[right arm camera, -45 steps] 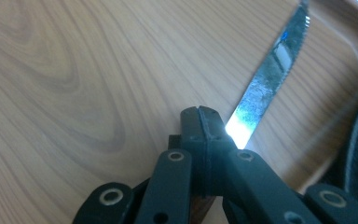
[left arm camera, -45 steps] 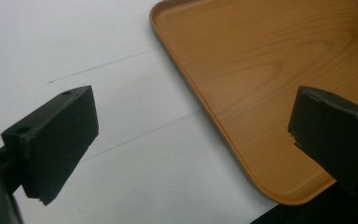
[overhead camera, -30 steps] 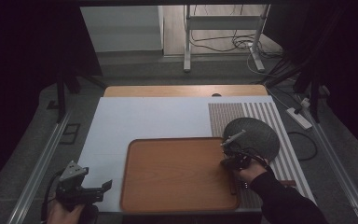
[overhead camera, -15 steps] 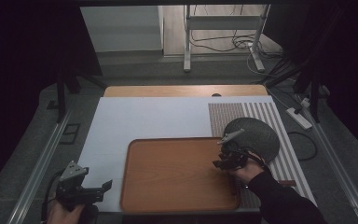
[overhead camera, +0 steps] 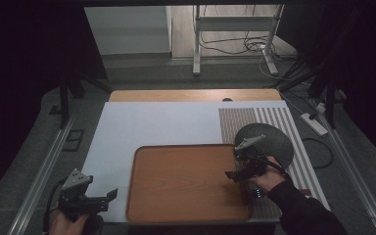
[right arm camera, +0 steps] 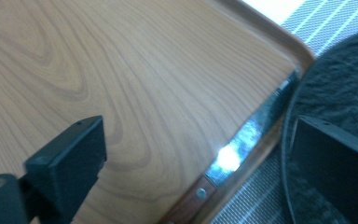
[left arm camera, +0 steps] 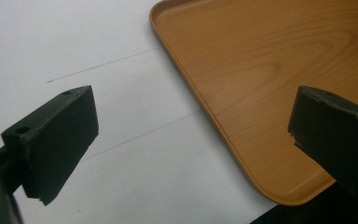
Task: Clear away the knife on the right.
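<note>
A wooden tray [overhead camera: 186,181] lies on the white board, near the front. My right gripper [overhead camera: 232,175] hovers open over the tray's right side with nothing between its jaws. In the right gripper view a knife [right arm camera: 247,135] with a shiny blade and a wooden handle lies along the tray's [right arm camera: 121,84] right rim, just ahead of the open gripper [right arm camera: 200,158]. A dark round plate [overhead camera: 269,139] sits right beside the tray, its edge [right arm camera: 340,93] close to the knife. My left gripper [overhead camera: 108,197] is held open at the front left, off the tray's [left arm camera: 270,70] near-left corner.
The plate rests on a striped mat [overhead camera: 254,120] at the right of the white board [overhead camera: 152,127]. A wooden tabletop edge [overhead camera: 191,95] shows behind the board. Metal rails run along both sides, and cables and a stand lie on the floor beyond.
My right gripper has shifted a little from the plate's edge toward the tray, nearer and leftward. The left gripper has stayed still.
</note>
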`<state>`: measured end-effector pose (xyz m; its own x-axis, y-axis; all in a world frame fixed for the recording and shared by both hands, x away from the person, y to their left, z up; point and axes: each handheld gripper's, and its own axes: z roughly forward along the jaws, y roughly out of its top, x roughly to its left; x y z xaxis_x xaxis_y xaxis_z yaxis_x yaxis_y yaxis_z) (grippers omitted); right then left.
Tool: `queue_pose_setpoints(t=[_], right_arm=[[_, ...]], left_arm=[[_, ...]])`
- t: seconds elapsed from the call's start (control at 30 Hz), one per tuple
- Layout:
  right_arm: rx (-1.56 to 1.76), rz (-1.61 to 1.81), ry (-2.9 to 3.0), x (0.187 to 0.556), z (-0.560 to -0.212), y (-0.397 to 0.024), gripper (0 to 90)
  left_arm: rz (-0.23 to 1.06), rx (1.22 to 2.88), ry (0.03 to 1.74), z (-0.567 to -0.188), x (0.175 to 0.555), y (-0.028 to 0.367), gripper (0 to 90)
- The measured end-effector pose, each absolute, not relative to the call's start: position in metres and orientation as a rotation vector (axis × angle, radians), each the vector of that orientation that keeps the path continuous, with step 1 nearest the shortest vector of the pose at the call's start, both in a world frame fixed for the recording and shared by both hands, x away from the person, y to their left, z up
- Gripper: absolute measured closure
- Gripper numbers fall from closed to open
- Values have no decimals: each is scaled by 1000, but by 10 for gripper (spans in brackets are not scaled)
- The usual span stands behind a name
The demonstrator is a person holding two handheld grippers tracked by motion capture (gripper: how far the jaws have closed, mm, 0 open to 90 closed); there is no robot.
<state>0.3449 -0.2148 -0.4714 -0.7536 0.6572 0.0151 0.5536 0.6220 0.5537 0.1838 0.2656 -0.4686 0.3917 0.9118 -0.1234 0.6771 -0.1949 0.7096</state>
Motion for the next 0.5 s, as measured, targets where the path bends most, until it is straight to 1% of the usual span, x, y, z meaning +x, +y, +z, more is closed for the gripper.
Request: queue_pose_setpoints(t=[0.5], right_arm=[[1084,881,2569,329,-459,-246,35]], left_arm=[[427,1952,1360,-469,184,265,19]])
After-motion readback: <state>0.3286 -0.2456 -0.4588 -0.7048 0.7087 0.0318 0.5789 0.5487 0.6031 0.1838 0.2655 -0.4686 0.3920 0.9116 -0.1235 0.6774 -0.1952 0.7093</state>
